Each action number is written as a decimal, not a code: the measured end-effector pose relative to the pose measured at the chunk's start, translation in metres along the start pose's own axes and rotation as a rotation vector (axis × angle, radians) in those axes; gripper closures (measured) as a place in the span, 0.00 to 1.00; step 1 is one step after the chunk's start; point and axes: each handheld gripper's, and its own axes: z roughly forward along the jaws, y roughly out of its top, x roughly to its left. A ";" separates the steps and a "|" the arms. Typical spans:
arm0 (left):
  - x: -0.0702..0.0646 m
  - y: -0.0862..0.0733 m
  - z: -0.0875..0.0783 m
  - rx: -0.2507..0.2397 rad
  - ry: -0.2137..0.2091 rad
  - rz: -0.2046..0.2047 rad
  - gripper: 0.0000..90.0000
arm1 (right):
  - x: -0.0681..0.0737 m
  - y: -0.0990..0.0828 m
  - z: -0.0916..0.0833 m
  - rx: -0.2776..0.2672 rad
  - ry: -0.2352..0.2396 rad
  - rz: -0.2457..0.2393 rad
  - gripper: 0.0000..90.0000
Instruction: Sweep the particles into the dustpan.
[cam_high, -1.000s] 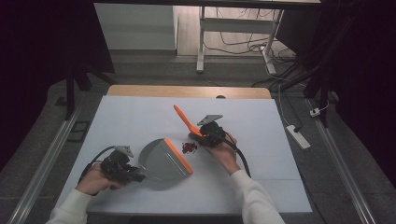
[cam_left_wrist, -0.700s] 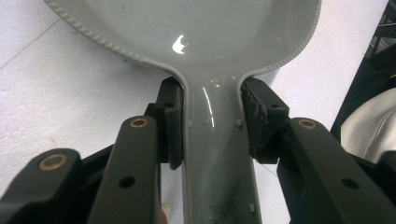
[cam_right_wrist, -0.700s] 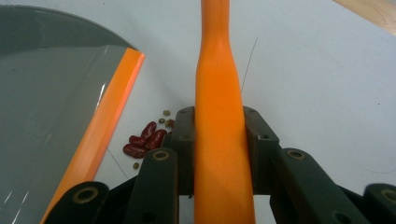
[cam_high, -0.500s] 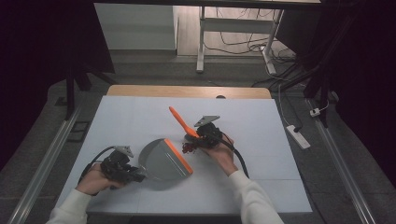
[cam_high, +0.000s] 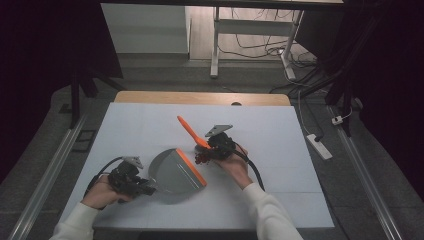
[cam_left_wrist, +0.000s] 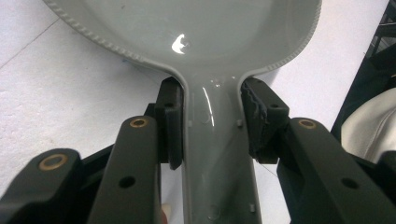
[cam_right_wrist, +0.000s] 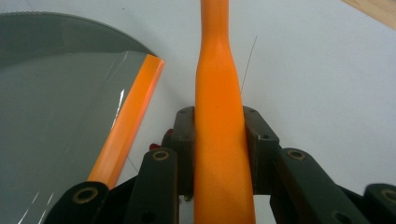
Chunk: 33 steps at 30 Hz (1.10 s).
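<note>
A grey dustpan (cam_high: 172, 175) with an orange front lip (cam_high: 191, 167) lies on the white table at front left. My left gripper (cam_high: 145, 186) is shut on its grey handle; in the left gripper view (cam_left_wrist: 212, 123) both pads press the handle's sides below the pan (cam_left_wrist: 201, 28). My right gripper (cam_high: 212, 147) is shut on an orange brush handle (cam_high: 189, 129) that points up and to the far left. The right gripper view (cam_right_wrist: 219, 135) shows that handle (cam_right_wrist: 215, 56) clamped between the pads, with the dustpan (cam_right_wrist: 56, 116) at its left. Small dark red bits (cam_high: 201, 159) lie by the lip.
The white table top (cam_high: 270, 125) has a wooden strip (cam_high: 200, 97) at its far edge. A power strip (cam_high: 320, 146) lies on the floor at the right. Metal rails (cam_high: 55, 165) run along both sides, and a desk frame (cam_high: 215, 45) stands beyond.
The right gripper and the orange handle have shifted a little to the left, towards the dustpan's lip. The left gripper and dustpan have stayed put.
</note>
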 end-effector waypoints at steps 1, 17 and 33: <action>0.000 0.000 0.000 0.000 0.000 0.001 0.69 | 0.001 0.000 0.000 -0.001 0.005 0.001 0.78; 0.000 0.000 0.001 0.001 -0.002 0.000 0.69 | 0.014 0.003 0.003 -0.003 0.039 -0.026 0.78; -0.001 0.000 0.002 0.004 -0.002 0.002 0.69 | 0.026 0.005 0.008 -0.028 0.098 -0.034 0.78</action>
